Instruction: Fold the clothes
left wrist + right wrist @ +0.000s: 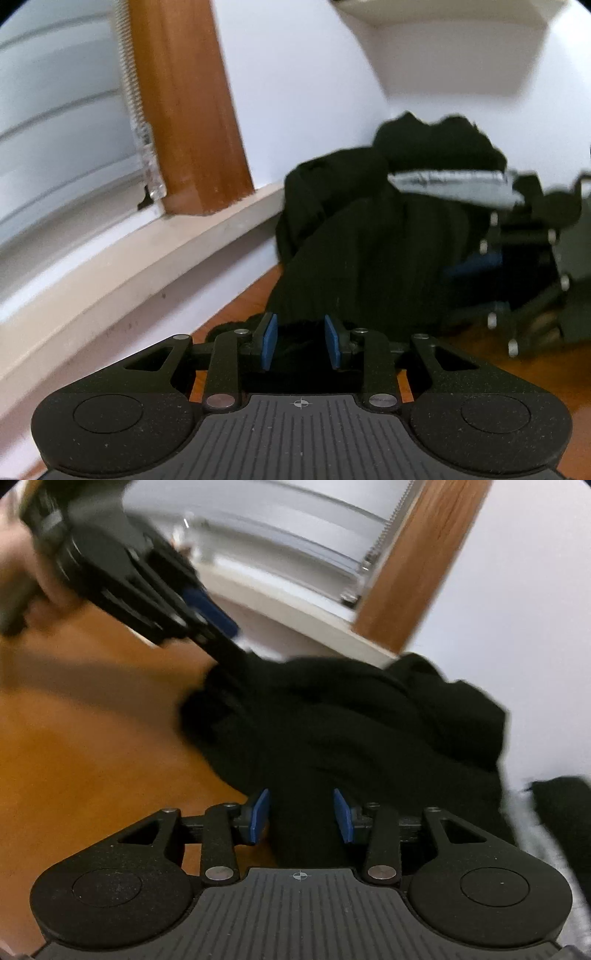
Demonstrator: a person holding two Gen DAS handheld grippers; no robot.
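Note:
A black garment [369,236] lies bunched on the orange-brown wooden surface [92,760], piled against the white wall. A pale grey strip [454,184] shows near its top. My left gripper [301,336] has a thick fold of black cloth between its blue pads [269,339], which stand a little apart. My right gripper [301,818] holds another fold of the garment [351,731] the same way. The left gripper [225,638] enters the right wrist view from the upper left, held by a hand [26,568]. The right gripper [517,280] appears in the left wrist view, partly draped in cloth.
A cream window sill [147,254] runs along the wall beside the surface, with a brown wooden frame [184,110] and white blinds [55,110] above it. A white wall [517,590] rises behind the garment. Bare wood lies left of the cloth.

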